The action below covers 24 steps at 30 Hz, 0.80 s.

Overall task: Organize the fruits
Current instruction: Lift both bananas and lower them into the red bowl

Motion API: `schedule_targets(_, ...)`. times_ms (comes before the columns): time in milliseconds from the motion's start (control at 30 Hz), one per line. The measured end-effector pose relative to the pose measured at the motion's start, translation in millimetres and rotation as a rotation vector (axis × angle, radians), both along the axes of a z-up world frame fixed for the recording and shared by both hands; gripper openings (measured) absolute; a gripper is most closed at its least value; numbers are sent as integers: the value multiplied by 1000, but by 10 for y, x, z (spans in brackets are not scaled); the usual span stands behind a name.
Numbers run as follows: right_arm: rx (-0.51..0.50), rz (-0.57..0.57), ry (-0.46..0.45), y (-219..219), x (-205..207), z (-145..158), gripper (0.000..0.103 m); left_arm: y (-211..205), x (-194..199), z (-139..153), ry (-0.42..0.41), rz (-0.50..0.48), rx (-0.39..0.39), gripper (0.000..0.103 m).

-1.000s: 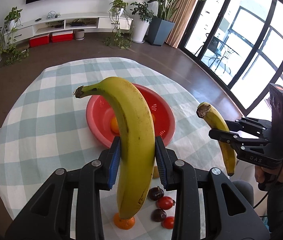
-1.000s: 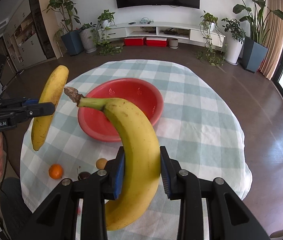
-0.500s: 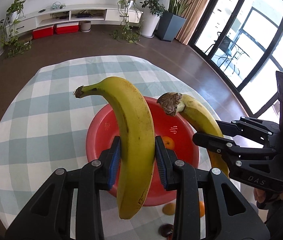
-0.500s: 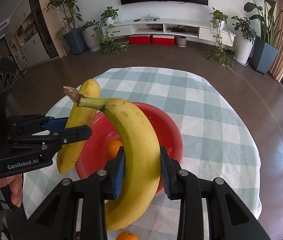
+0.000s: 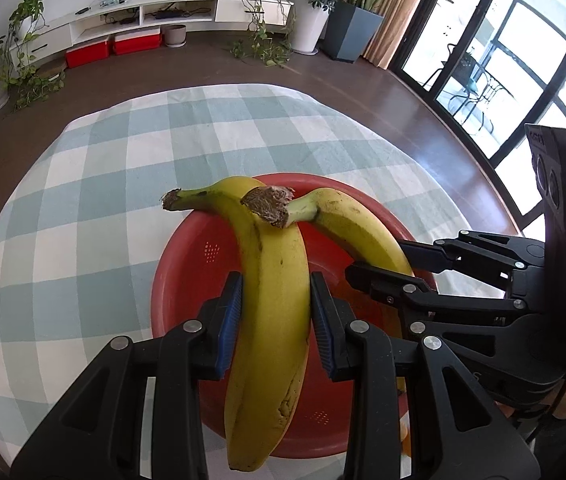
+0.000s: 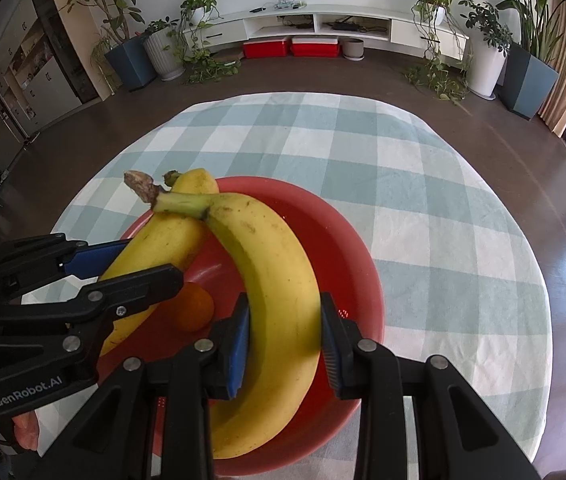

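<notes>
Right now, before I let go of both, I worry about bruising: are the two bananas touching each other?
Cannot tell. In the left wrist view the right banana's stem overlaps the left banana, and the right wrist view shows overlap too, but neither shows contact or a gap plainly.

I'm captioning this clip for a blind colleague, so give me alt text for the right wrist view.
The right gripper holds a yellow banana over a red bowl on a round table with a checked cloth. The left gripper comes in from the left with a second banana, their stems close together, and an orange lies in the bowl.
</notes>
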State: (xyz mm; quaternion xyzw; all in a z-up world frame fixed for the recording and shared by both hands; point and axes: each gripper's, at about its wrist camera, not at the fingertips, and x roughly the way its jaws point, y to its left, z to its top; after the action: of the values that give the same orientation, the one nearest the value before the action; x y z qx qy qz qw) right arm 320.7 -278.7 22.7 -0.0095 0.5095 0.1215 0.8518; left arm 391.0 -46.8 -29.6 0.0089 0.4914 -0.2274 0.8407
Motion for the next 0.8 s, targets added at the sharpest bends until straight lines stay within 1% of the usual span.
schedule_targets(133, -12, -13, 2, 1, 16, -49, 35, -57, -42, -39, -30, -6, 40, 31)
schedule_targets(267, -17, -21, 4, -9, -3, -69, 35, -99, -71, -76, -43, -10, 57, 32)
schedule_targets(400, -33, -22, 3, 7, -12, -68, 35, -78, -76, -109, -27, -9, 40, 33)
schedule_targets(633, -41, -29, 4, 3, -28, -70, 36, -90, -99, -119, -30, -7, 31, 34)
schedule_targets(700, -44, -31, 3, -1, -36, -65, 36, -81, -104, -117, -33, 0, 31, 37)
schedule_targets(767, -44, -40, 3, -27, -32, -56, 36, -64, -107, -95, -43, 13, 35, 45)
schedule_targets(800, -42, -41, 3, -36, -34, -54, 36, -54, -108, -81, -45, 17, 31, 47)
